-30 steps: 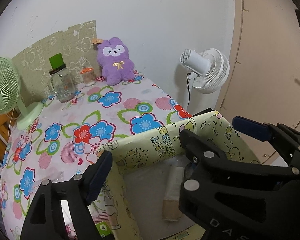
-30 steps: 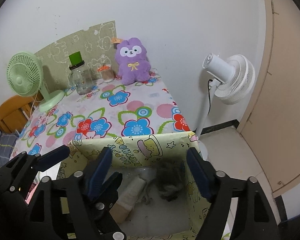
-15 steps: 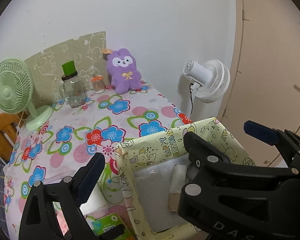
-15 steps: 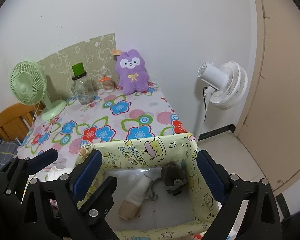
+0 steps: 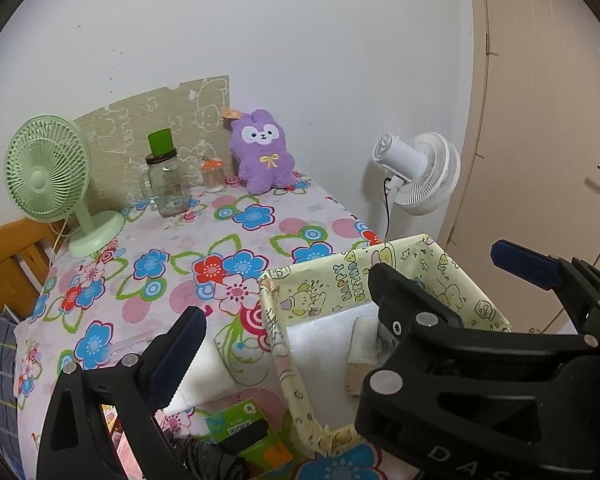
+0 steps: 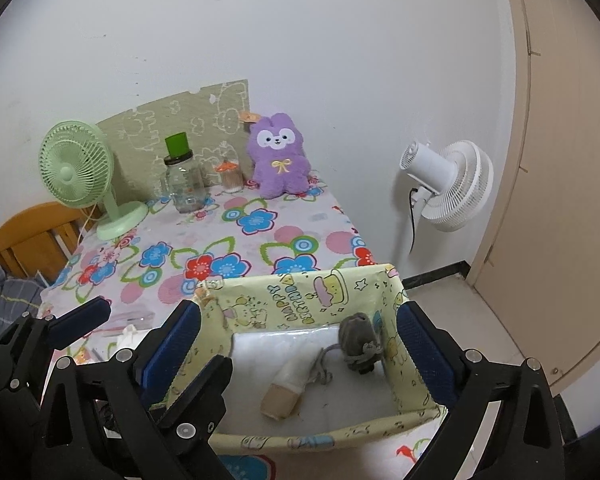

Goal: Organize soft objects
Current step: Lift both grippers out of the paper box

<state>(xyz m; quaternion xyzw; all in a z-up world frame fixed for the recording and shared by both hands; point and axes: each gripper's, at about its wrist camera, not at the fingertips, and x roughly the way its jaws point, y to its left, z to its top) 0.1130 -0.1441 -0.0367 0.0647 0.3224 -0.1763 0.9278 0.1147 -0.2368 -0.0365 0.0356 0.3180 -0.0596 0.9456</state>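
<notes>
A yellow cartoon-print fabric box [image 6: 300, 296] [image 5: 332, 280] stands at the near right corner of the flowered table. Inside lie a grey soft pouch [image 6: 358, 340] and a white and tan rolled sock [image 6: 288, 384]. A purple plush bunny [image 6: 278, 156] [image 5: 262, 152] sits upright at the far edge by the wall. My right gripper [image 6: 298, 332] is open and empty above the box. My left gripper [image 5: 284, 304] is open and empty over the box's left wall; the right gripper's body fills the lower right of that view.
A green desk fan [image 6: 78, 176], a glass jar with green lid [image 6: 182, 180] and a small toothpick jar [image 6: 230, 176] stand at the back. A white floor fan [image 6: 448, 184] is right of the table. A green packet [image 5: 244, 428] and white cloth [image 5: 208, 372] lie near the left gripper.
Both grippers have pulled back and risen from the box. More of the table and the box's inside shows. The pouch and sock lie still in the box.
</notes>
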